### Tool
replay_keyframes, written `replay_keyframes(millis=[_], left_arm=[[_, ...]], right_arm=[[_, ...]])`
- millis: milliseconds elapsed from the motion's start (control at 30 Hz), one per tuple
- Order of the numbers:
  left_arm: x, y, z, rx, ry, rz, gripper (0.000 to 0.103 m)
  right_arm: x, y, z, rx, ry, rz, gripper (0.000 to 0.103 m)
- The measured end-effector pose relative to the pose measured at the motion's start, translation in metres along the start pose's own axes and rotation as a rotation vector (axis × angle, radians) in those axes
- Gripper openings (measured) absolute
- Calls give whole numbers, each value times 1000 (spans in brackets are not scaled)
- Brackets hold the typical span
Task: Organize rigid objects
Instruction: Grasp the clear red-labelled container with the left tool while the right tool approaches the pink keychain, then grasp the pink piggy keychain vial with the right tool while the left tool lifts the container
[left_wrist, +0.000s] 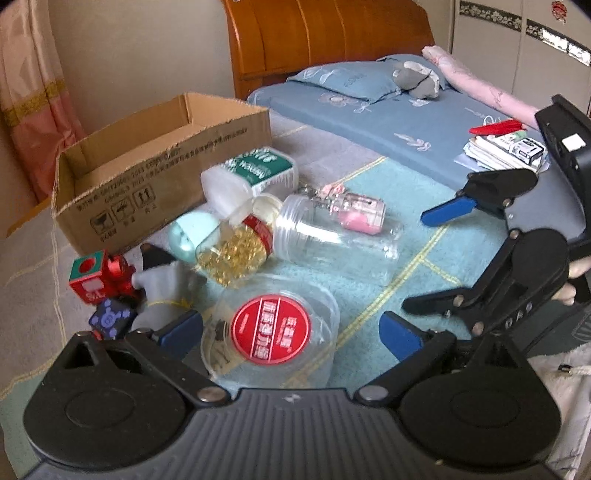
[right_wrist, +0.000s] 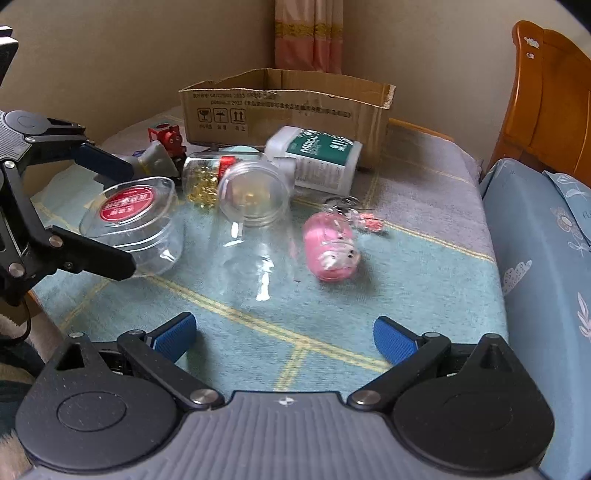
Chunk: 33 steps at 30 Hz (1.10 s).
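Here, my left claw (left_wrist: 291, 332) gapes wide around the red-lidded clear tub (left_wrist: 271, 328), ungripped. My right claw (right_wrist: 284, 332) hangs released nearby. Next, I judge: clench, carry to the cardboard box (left_wrist: 147, 177).

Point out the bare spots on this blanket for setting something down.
Free: the teal blanket between the pink bottle and the right tongs, and the strip right of that bottle. Crowded: around the red-lidded tub, clear jar, capsule bottle before the cardboard box.

My blue fingertips (right_wrist: 177, 334) face a clear tub (right_wrist: 133, 225) with red label, pink bottle (right_wrist: 332, 251), brown box (right_wrist: 288, 107), teal-and-yellow-striped cloth (right_wrist: 332, 314).
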<state>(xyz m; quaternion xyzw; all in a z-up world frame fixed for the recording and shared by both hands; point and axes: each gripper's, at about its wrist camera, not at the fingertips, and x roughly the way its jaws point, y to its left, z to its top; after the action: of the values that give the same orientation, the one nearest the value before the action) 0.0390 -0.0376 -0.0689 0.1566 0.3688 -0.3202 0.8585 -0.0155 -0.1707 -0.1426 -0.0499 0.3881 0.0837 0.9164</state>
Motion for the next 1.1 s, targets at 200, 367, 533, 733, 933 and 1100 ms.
replay_keyframes(millis=[200,367,533,733,933,1100], left_arm=[[6,4,-1,-17,27,-27,99],[13,-4,2,18,32,-50,99],[23,-5,2,32,54,-36,88],[22,3,-2,1,63,-33,81],[20,8,-5,-18,69,-21,81],[20,9,-5,-18,73,-19,81]], right_arm=[[-3,-9,-5,7,-11,-3,103],[0,-10,-3,-12,-19,15,103],[4,-14,-1,-48,-27,52,103],[10,-19,6,-97,-14,87,103],[11,-31,15,-179,10,90,103],[8,-56,15,-206,29,43,103]])
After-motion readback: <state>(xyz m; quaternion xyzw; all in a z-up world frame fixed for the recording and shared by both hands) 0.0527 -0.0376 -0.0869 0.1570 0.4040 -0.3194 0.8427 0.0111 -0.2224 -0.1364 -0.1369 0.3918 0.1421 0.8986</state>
